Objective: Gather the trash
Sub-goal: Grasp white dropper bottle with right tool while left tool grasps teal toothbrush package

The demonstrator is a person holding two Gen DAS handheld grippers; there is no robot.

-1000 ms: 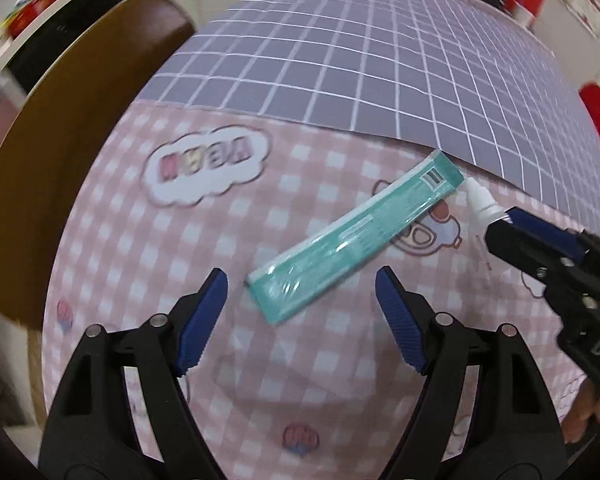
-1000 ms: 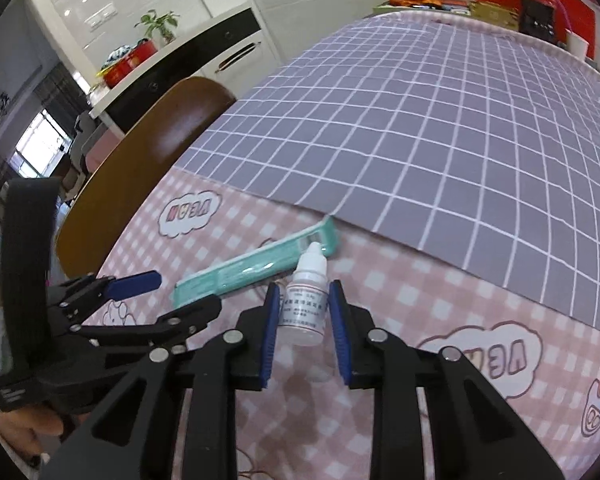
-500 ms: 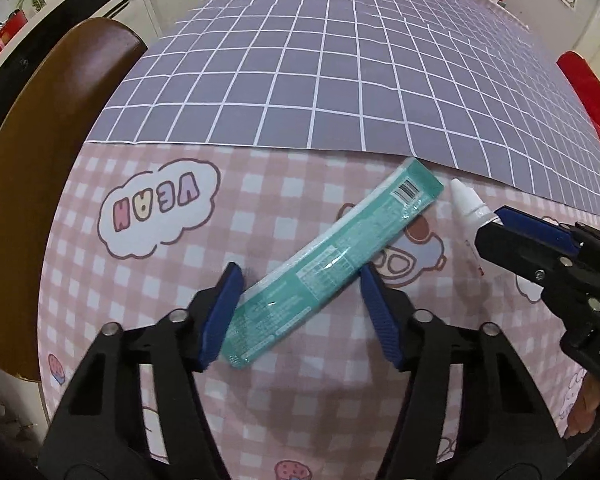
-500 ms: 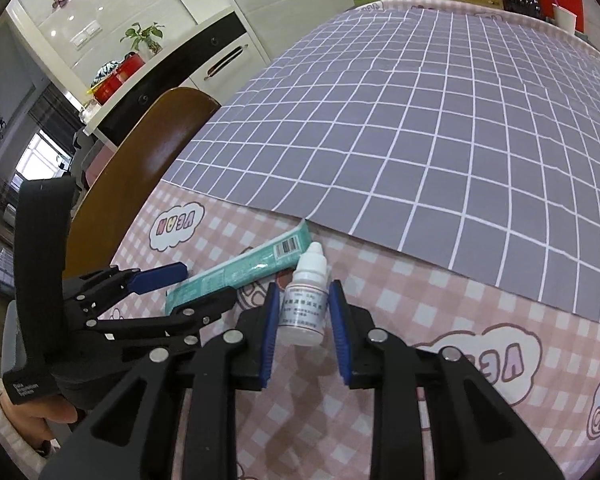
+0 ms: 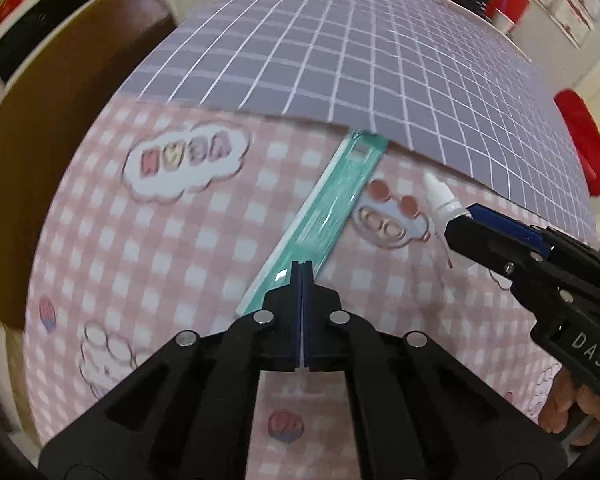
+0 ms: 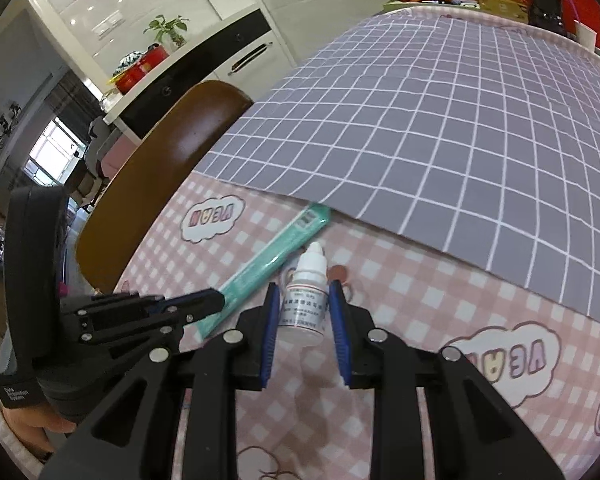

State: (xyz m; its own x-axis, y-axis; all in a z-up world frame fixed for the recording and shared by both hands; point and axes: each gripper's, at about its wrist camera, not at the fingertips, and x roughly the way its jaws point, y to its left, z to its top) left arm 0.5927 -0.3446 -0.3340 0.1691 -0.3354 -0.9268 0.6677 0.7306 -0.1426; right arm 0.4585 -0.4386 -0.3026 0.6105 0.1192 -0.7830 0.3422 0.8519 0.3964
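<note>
left gripper (image 5: 301, 270): fingers fully closed, pinching the teal wrapper (image 5: 332, 204) | right gripper (image 6: 303, 322): fingers clamped the white dropper bottle (image 6: 304, 300) | pink checked surface (image 6: 440, 304)

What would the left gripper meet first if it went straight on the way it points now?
The left gripper is shut on the teal wrapper. Straight on, it would probably press that wrapper onto the pink checked tablecloth; how far above it hangs is unclear.
</note>
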